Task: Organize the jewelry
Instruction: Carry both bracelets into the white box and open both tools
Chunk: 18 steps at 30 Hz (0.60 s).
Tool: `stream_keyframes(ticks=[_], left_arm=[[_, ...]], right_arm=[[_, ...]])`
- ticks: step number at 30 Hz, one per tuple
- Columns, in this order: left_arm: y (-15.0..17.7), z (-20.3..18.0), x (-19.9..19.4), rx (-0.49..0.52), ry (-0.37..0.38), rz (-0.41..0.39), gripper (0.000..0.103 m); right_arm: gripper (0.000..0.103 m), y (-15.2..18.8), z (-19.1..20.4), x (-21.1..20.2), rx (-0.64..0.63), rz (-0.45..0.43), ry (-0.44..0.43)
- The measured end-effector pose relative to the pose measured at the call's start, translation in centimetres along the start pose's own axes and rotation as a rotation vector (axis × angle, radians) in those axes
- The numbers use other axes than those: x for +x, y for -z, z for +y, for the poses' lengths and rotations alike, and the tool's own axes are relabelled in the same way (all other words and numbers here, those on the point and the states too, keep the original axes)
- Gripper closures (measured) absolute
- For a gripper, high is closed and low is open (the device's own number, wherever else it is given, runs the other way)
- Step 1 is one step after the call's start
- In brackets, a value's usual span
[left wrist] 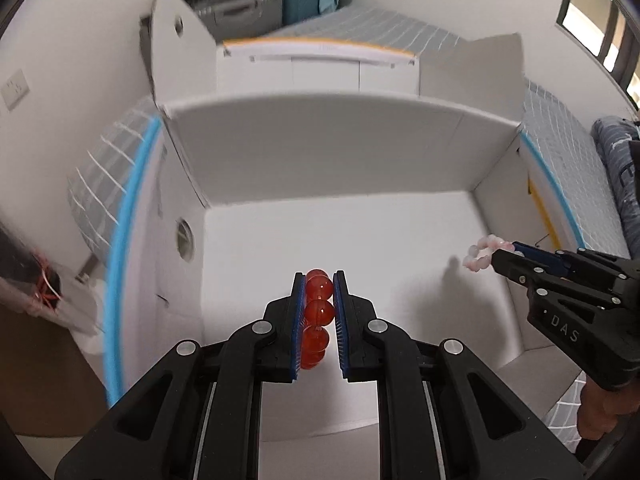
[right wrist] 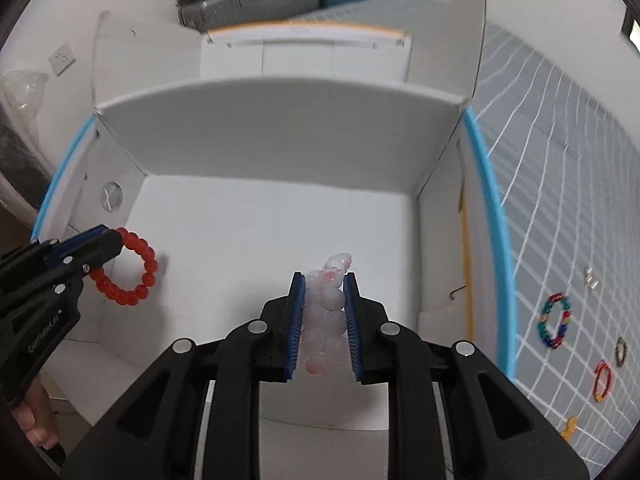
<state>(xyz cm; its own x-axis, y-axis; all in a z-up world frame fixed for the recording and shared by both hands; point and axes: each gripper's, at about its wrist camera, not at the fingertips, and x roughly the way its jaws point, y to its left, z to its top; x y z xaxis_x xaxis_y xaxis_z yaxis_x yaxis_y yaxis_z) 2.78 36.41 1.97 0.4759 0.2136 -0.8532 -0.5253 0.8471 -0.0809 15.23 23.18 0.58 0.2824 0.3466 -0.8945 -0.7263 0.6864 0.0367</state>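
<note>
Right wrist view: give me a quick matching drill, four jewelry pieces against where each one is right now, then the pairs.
Things:
1. red bead bracelet
2. pale pink bead bracelet
3. multicolour bead bracelet
4. small silver piece

Places:
A. on the grid cloth, farthest from the camera of the pieces there
B. in the right hand-held gripper, over the white box
C. on the grid cloth, nearer than the silver piece
D. in the left hand-held gripper

Pairs: 1-D, 2-B, 3-C, 4-A

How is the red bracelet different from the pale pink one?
The red bracelet has clear deep red beads; the pink bracelet has milky, pale beads. The red bracelet is in the left gripper, near the box's left wall; the pink bracelet is in the right gripper. Both are round-bead bracelets, clamped and held over the open white box.
</note>
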Motion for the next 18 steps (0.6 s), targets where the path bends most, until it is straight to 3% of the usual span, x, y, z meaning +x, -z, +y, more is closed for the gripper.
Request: stream_keyframes(ticks=[2,15,17,18], left_arm=[[0.1,0.2,0.6,-0.009,0.026,0.025,0.090],[-0.2,-0.6,0.8,0.014,-0.005,0.053,0.088],[-0.4,-0.7,0.5,0.014,-0.017,0.044,0.086],[-0.5,-0.8,0.3,0.020,-0.011,0.040,0.079]], right_arm=[[0.084,0.0,0.0,0.4,0.004,0.006,0.000],[0.082,-0.6,-0.4,1.6,0.027,0.092,0.016],[0.082,-0.4,-0.4,1.5,0.028,0.092,0.027],[0.082,-0.4,-0.5,1.4,0.032,0.088,0.037]])
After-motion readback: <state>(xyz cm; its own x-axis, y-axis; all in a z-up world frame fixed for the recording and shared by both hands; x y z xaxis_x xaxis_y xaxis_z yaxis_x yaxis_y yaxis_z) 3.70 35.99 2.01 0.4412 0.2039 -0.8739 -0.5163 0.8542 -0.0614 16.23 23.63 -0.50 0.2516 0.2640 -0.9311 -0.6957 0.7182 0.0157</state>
